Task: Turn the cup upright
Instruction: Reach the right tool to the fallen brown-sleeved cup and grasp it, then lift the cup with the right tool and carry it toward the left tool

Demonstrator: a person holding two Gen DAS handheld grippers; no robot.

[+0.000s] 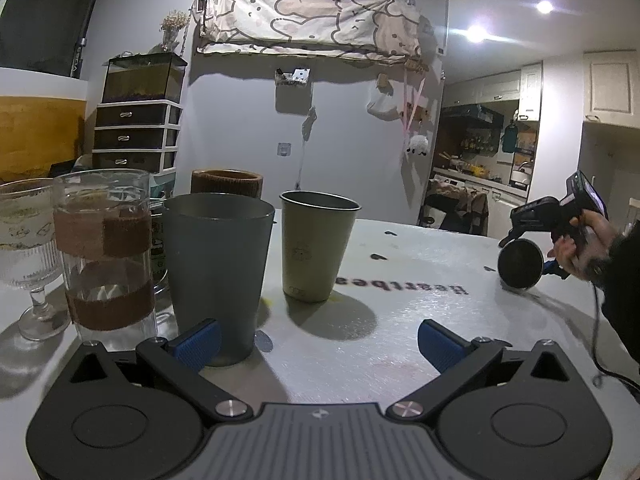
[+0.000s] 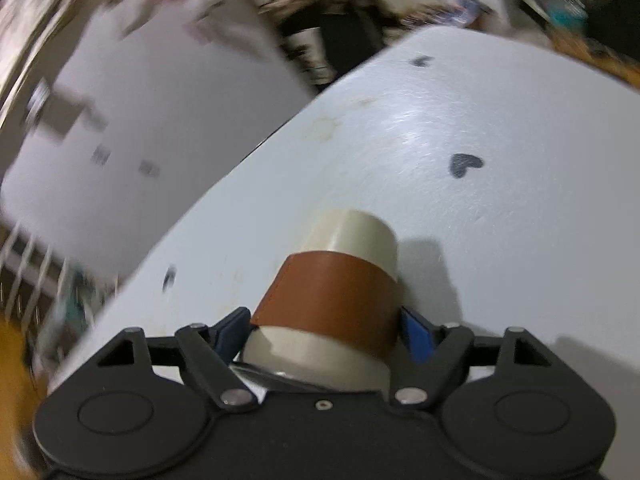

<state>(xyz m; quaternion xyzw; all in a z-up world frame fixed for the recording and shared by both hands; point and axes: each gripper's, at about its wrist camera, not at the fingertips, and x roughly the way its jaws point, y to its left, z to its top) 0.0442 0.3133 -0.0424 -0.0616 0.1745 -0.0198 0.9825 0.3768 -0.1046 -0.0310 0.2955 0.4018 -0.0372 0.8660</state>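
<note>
Ribbed blue pads of the right gripper (image 2: 326, 330) clamp the smooth cream cup with a brown leather-like band (image 2: 340, 292), tilted over the matte white table (image 2: 500, 220), while the left gripper (image 1: 318, 344) gapes wide, holding nothing, before a grey tapered tumbler (image 1: 216, 276).

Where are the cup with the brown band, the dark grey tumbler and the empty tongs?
cup with the brown band (image 2: 332, 300): right wrist view, on its brown sleeve.
dark grey tumbler (image 1: 216, 272): left wrist view, mid wall.
left tongs (image 1: 318, 346): left wrist view, midway between the blue tips.
</note>
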